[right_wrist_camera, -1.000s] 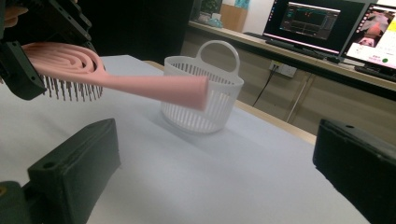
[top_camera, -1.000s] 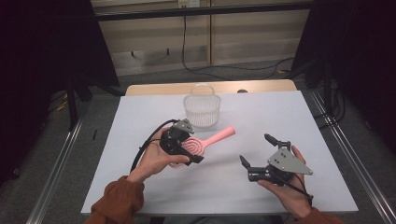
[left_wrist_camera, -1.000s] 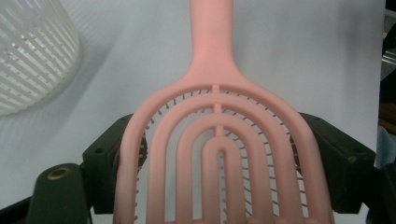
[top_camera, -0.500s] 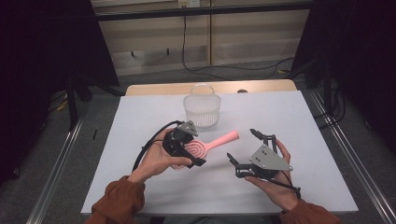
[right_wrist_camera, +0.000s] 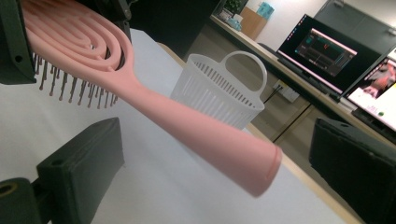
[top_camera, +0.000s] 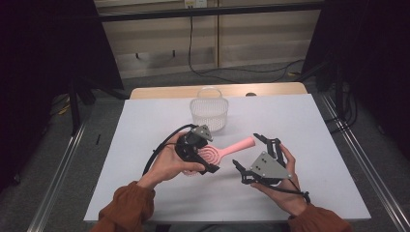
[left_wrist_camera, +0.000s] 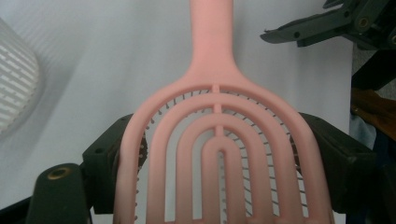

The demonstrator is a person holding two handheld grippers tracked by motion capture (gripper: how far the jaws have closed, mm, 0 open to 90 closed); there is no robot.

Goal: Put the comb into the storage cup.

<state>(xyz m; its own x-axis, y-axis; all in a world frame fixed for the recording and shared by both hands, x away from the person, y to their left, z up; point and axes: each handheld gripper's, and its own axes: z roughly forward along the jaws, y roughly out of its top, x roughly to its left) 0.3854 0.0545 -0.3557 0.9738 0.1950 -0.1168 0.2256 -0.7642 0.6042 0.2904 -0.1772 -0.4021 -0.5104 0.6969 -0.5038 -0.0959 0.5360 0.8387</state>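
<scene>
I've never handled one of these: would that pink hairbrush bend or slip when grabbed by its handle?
The pink hairbrush probably stays stiff: held by the head in the left gripper, its handle juts out straight. The head is open slots, so it is likely light. The smooth, rounded handle might slip between the right gripper jaws, open around it.
</scene>
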